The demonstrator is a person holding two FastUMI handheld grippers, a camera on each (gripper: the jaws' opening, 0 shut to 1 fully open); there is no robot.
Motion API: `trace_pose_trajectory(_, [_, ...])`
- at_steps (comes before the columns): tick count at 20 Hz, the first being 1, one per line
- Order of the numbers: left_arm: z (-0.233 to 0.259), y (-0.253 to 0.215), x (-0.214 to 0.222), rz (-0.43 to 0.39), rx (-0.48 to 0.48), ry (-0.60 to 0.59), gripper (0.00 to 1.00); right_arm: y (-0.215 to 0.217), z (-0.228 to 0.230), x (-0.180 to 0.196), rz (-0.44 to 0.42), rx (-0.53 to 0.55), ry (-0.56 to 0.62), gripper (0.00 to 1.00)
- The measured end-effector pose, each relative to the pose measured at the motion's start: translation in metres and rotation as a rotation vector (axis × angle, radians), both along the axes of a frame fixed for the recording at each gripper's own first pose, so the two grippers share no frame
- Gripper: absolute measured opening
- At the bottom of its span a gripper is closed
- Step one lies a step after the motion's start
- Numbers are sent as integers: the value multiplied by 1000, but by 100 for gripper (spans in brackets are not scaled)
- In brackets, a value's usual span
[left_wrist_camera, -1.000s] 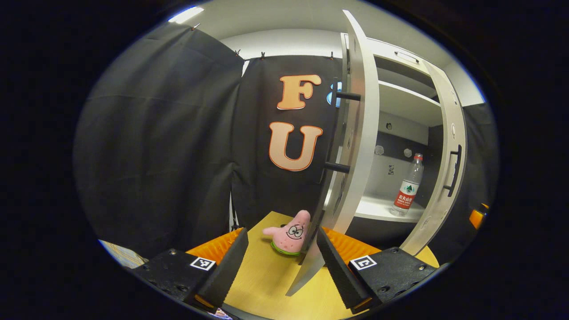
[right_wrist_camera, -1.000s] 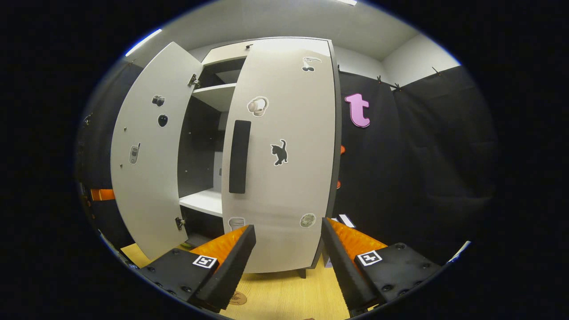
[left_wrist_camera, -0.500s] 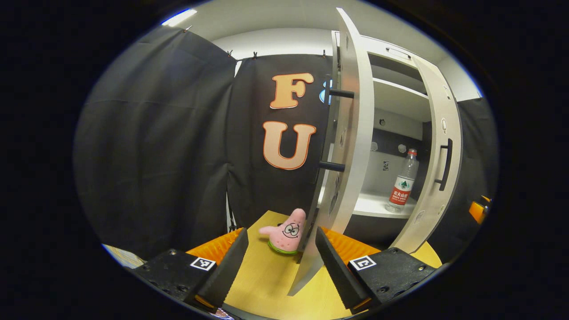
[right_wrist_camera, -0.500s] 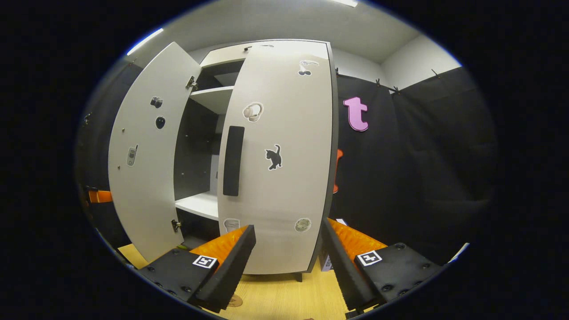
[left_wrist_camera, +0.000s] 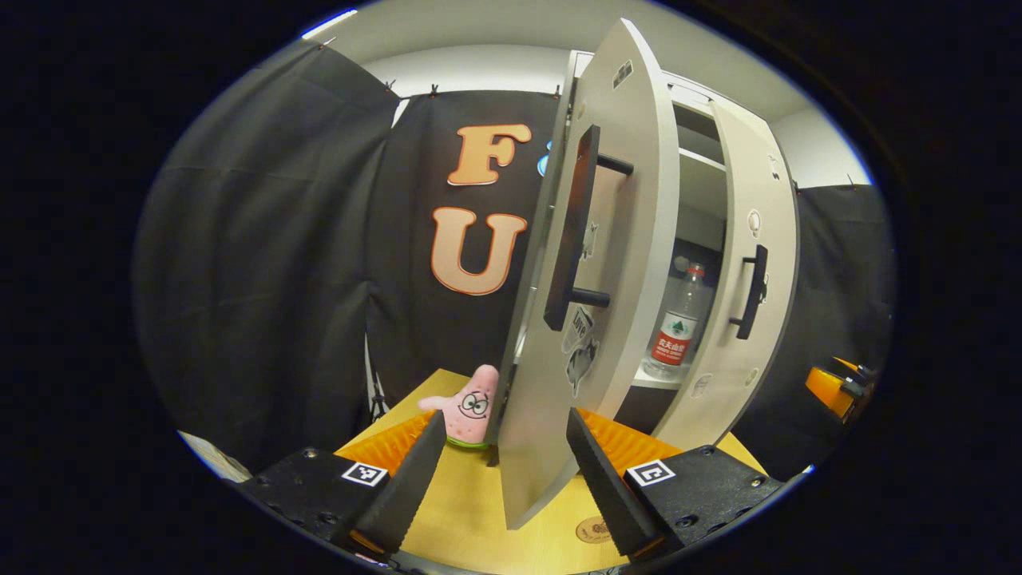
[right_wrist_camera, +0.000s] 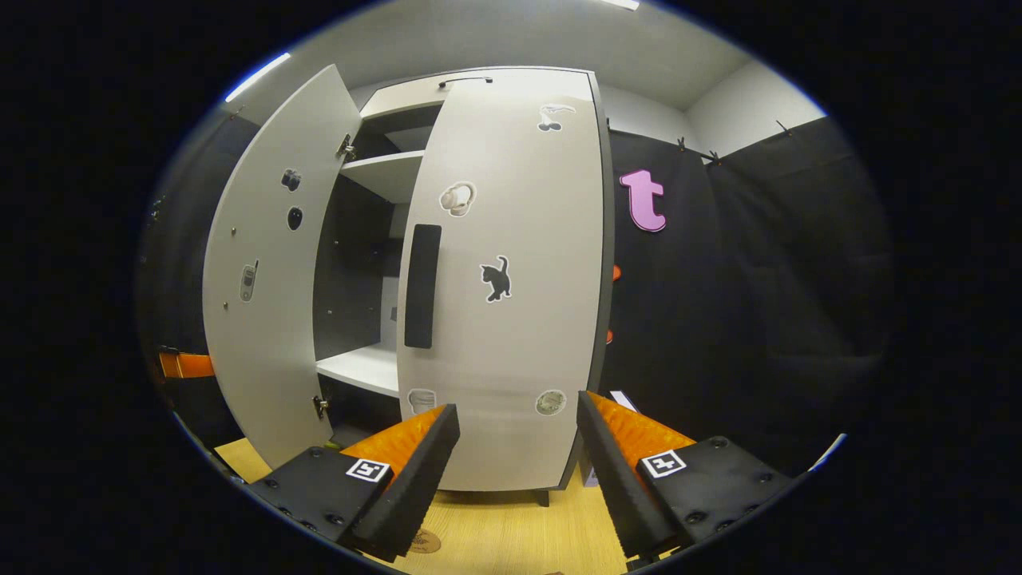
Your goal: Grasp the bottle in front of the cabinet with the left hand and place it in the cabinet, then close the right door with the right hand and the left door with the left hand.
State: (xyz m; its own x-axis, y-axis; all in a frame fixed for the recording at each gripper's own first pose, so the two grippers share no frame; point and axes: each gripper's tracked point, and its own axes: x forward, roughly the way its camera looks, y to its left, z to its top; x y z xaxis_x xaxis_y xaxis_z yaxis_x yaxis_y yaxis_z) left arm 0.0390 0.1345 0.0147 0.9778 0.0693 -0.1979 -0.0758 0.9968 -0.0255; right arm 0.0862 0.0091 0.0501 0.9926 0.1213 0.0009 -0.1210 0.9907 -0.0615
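Observation:
The clear bottle [left_wrist_camera: 677, 327] with a red label stands upright on the white shelf [left_wrist_camera: 648, 377] inside the cabinet, partly hidden by the left door [left_wrist_camera: 615, 239]. That door stands half open, its black handle [left_wrist_camera: 568, 231] facing me, and its lower edge lies between the fingers of my open left gripper [left_wrist_camera: 505, 417]. Whether a finger touches the door I cannot tell. The right door [right_wrist_camera: 511, 279], with its black handle [right_wrist_camera: 421, 283], is almost shut. My open right gripper [right_wrist_camera: 517, 403] holds nothing in front of it. In the right gripper view the left door [right_wrist_camera: 263, 271] hangs open.
A pink star plush toy [left_wrist_camera: 469, 406] sits on the wooden tabletop [left_wrist_camera: 463, 511] just left of the left door's foot. The right door [left_wrist_camera: 742, 279] shows beyond the bottle. The other gripper's orange body [left_wrist_camera: 834, 383] is at far right. Black cloth walls surround the booth.
The left door has swung toward the cabinet, and I now see its outer face and handle. More of the bottle is hidden. The right door closed a little further.

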Motion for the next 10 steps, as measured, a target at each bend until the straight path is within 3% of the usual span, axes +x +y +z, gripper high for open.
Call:
trace_pose_trajectory(2, [-3,-14,5,-36,0,4,94,-5,2,-1,-9,-4,-5,94])
trace_pose_trajectory(3, [-5,-21,7,-53,-2,4,97,-8,3,-1,-14,-6,-7,94])
trace_pose_trajectory(4, [-6,-27,10,-71,-7,2,94,-10,3,-2,-19,-7,-10,98])
trace_pose_trajectory(5, [-8,-34,11,-87,-19,4,94,-14,4,-3,-27,-6,-12,94])
trace_pose_trajectory(10, [-24,-66,27,-164,-67,44,94,-31,2,-9,-55,-5,-13,98])
